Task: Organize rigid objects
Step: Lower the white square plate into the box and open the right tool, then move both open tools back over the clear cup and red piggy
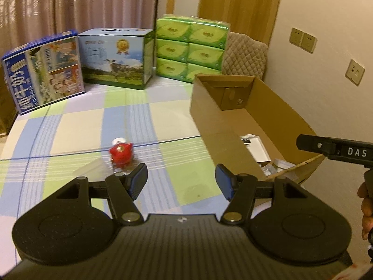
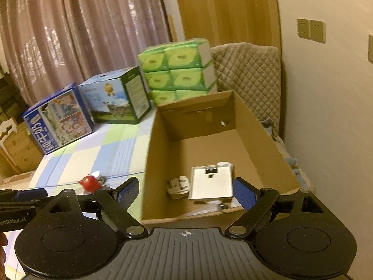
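Both grippers spread wide, empty, over checked tablecloth [image 1: 77, 126] and cardboard box [image 2: 254, 126].
Left gripper [image 1: 181, 182], right gripper [image 2: 186, 192]; the blurred red object [image 1: 121, 155] at centre left is unidentifiable, and the box's white contents [image 2: 211, 183] are partly hidden.

Behind the checked tablecloth [image 1: 163, 116] stand two milk cartons [image 1: 116, 58] and stacked green tissue packs [image 1: 190, 49].
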The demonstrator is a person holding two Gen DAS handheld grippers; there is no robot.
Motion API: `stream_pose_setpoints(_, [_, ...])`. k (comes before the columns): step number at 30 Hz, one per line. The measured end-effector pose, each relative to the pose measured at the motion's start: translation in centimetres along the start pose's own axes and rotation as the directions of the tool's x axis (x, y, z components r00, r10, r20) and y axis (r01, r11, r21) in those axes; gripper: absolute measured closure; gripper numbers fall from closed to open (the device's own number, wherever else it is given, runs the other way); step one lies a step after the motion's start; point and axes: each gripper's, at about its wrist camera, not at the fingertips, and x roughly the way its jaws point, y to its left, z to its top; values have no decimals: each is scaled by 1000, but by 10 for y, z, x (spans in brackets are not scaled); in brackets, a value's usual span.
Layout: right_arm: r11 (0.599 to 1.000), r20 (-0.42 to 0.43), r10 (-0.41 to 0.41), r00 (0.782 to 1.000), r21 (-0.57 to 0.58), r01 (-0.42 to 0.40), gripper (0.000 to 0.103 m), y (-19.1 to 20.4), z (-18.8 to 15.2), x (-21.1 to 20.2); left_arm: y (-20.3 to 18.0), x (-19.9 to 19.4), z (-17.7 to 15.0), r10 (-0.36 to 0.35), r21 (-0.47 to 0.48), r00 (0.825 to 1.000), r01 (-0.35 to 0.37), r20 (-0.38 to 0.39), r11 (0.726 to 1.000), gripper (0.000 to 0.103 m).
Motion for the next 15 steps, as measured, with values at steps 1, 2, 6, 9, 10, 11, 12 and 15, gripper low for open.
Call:
stream_pose_setpoints(1, [1000,1,5,1000,-6,-5,18,5,0,-1,4,-4,-2,4,-14,1000,-4,3,1000,42])
stream_pose_setpoints(2, [1000,1,11,1000,-13,-11,18,10,-1,-2,9,-8,-3,10,-24,1000,-9,8,1000,41])
stream_pose_setpoints(6, [999,1,33,999,-24,-33,18,26,-4,-6,23,-24,-8,38,-38,999,-37,26,999,29])
stream_pose_setpoints(9, [998,-2,49,999,-42,-49,18,40,-7,-8,34,-33,-11,57,-50,998,-55,32,997,25])
stream_pose_setpoints(10, [998,-3,54,999,-45,-54,18,43,-8,-7,38,-36,-12,65,-55,997,-63,34,997,23])
stream_pose_setpoints(11, [997,-7,60,998,-51,-60,18,48,-9,-7,42,-38,-13,71,-60,997,-69,36,996,23])
stream_pose_setpoints(12, [996,-10,64,998,-55,-65,18,51,-10,-7,46,-41,-15,79,-63,996,-77,37,995,22])
stream_pose_setpoints(15, [994,-18,81,997,-71,-82,18,62,-13,-5,60,-48,-20,98,-84,994,-94,49,992,21])
